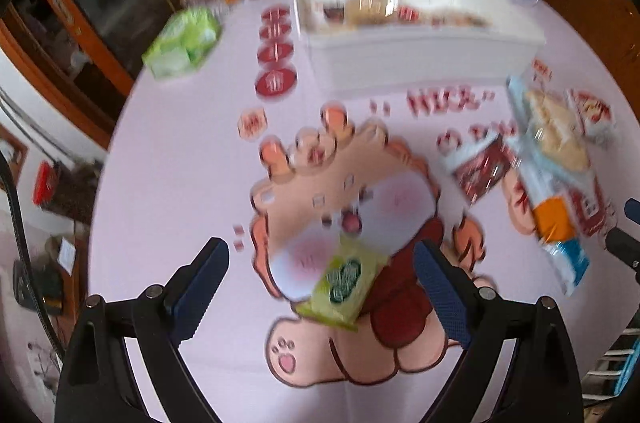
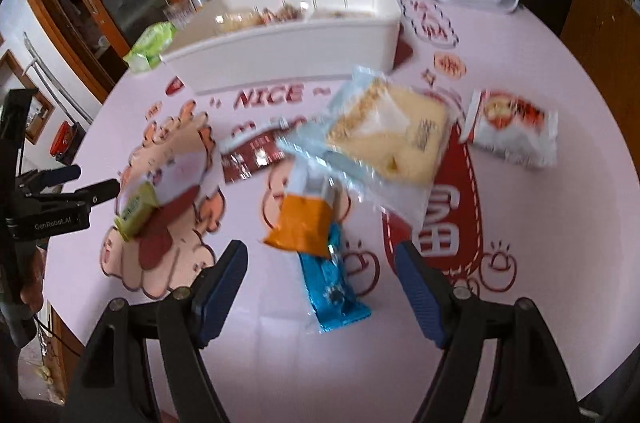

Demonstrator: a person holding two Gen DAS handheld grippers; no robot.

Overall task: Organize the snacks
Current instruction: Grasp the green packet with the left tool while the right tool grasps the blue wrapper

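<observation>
Several snack packets, white bin behind, tissue pack

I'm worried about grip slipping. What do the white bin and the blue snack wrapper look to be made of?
White bin: likely rigid plastic, smooth matte walls, moulded rim. Blue snack wrapper: probably glossy metallised film, judging by bright glints and crinkles.

Tablecloth reads "NICE"; left gripper, seemingly "GenRobot.AI".

My pink cartoon-printed tablecloth lies near a wooden glass-door cabinet, standing just behind it.
</observation>
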